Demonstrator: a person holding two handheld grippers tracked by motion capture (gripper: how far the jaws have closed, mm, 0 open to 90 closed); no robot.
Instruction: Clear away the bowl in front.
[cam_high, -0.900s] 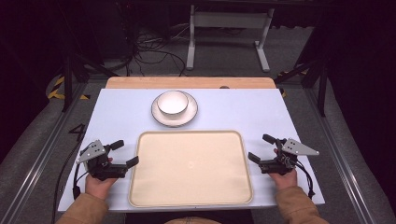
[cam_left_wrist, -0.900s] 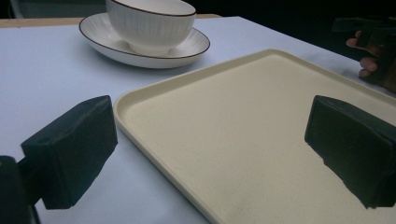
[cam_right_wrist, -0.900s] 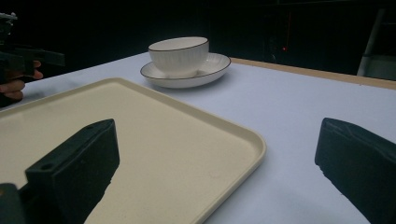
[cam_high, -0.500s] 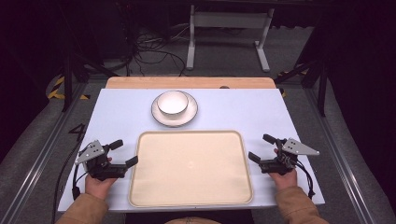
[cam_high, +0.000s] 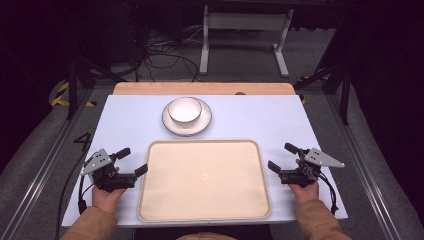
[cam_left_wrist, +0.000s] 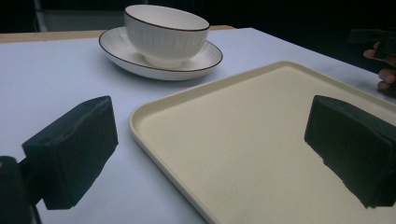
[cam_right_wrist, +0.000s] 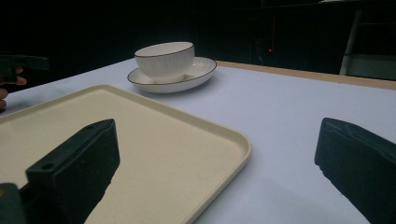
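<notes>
A cream tray (cam_high: 165, 200) lies bare at the front middle of the pale blue table; its rim shows in the left gripper view (cam_left_wrist: 154, 105) and the right gripper view (cam_right_wrist: 233, 135). Behind it a white bowl (cam_high: 184, 110) sits on a white saucer (cam_high: 172, 126), also seen as bowl (cam_left_wrist: 166, 32) and bowl (cam_right_wrist: 164, 59). My left gripper (cam_high: 131, 161) stands open at the tray's left edge, one jaw over the tray. My right gripper (cam_high: 283, 156) stands open at the tray's right edge. Nothing is between either pair of jaws.
A wooden strip (cam_high: 150, 88) runs along the table's far edge. Beyond it stand a metal stand (cam_high: 240, 22) and loose cables (cam_high: 160, 55) on the floor. Dark frames flank the table on both sides.
</notes>
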